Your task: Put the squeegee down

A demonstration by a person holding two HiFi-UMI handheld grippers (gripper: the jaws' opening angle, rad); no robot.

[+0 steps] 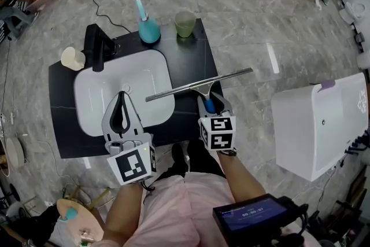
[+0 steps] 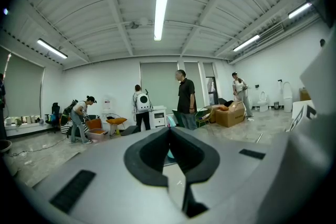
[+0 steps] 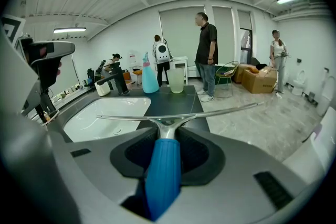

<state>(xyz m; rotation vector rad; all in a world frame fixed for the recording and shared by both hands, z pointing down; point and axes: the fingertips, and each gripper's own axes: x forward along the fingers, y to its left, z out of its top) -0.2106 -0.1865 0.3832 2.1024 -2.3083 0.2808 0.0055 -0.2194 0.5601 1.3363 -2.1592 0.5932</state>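
The squeegee (image 1: pixel 196 87) has a blue handle and a long metal blade. It hangs just above the black counter (image 1: pixel 191 55), its blade reaching over the right rim of the white basin (image 1: pixel 92 89). My right gripper (image 1: pixel 209 102) is shut on the blue handle. In the right gripper view the handle (image 3: pixel 164 170) runs up between the jaws to the blade (image 3: pixel 178 117). My left gripper (image 1: pixel 122 95) hovers over the basin's front with its tips touching and nothing between them. The left gripper view shows the same shut tips (image 2: pixel 169 131) pointing out level into the room.
A black faucet (image 1: pixel 95 46), a cream cup (image 1: pixel 73 58), a teal bottle (image 1: pixel 148 29) and a green cup (image 1: pixel 185 24) stand along the counter's back. A white cabinet (image 1: pixel 324 124) sits to the right. Several people stand further off in the room.
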